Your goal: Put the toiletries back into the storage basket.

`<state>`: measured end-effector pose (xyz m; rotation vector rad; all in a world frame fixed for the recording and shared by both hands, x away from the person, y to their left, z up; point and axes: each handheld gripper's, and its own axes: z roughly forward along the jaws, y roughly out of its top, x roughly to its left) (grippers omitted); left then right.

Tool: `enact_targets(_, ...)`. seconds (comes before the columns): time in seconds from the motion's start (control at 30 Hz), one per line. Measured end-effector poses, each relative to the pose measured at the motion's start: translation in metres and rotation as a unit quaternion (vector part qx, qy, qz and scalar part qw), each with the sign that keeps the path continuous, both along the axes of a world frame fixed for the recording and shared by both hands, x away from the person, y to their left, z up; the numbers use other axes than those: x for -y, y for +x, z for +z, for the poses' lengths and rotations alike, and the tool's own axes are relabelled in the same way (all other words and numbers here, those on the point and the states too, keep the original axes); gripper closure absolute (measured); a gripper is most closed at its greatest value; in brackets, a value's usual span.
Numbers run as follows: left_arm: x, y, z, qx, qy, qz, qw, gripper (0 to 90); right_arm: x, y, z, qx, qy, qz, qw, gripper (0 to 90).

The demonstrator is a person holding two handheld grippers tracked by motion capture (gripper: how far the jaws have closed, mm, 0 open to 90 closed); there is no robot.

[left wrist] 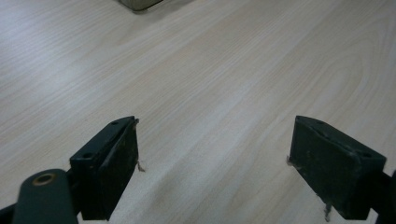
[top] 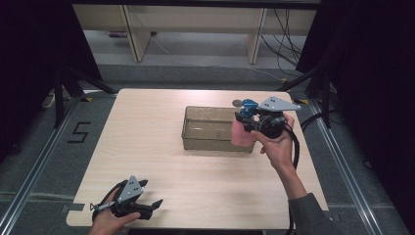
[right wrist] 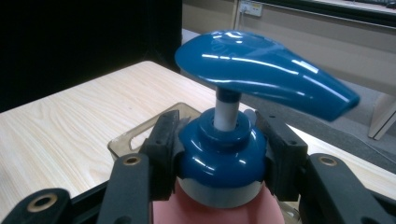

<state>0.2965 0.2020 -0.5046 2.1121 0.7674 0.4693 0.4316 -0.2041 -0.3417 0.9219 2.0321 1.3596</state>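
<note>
Your right gripper (top: 243, 122) is clamped on the blue collar of the pump bottle (top: 241, 131), holding it over the bin's (top: 198, 139) right end, about 3 o'clock from the bin's middle and, as far as the high view tells, clear of the rim. In the right gripper view both pads press the collar (right wrist: 215, 158) just under the pump head (right wrist: 261, 72).

Watch that grip: the collar is glossy, rounded plastic, and flat pads on a dome can slide upward, letting the pink body drop. The long spout sticks out past the jaws; swing it low and I reckon it catches the bin wall. The white stem is thin, so a knock on the head could press the pump or tilt the bottle between your pads.

The bin is smoky translucent plastic, rectangular, with a handle cutout; it looks light enough to skid on the smooth pale wood-grain table (top: 147, 147) if bumped.

Your left gripper (top: 151, 204) rests at 7 o'clock near the table's front edge, jaws wide apart over bare wood, holding nothing.
</note>
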Motion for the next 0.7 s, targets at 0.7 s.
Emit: enact_targets(0.7, 0.0, 0.0, 0.0, 0.003, -0.001, 0.001, 1.0, 15.2, 0.005, 0.038, -0.015, -0.014, 0.011, -0.039, 0.9991, 53.5)
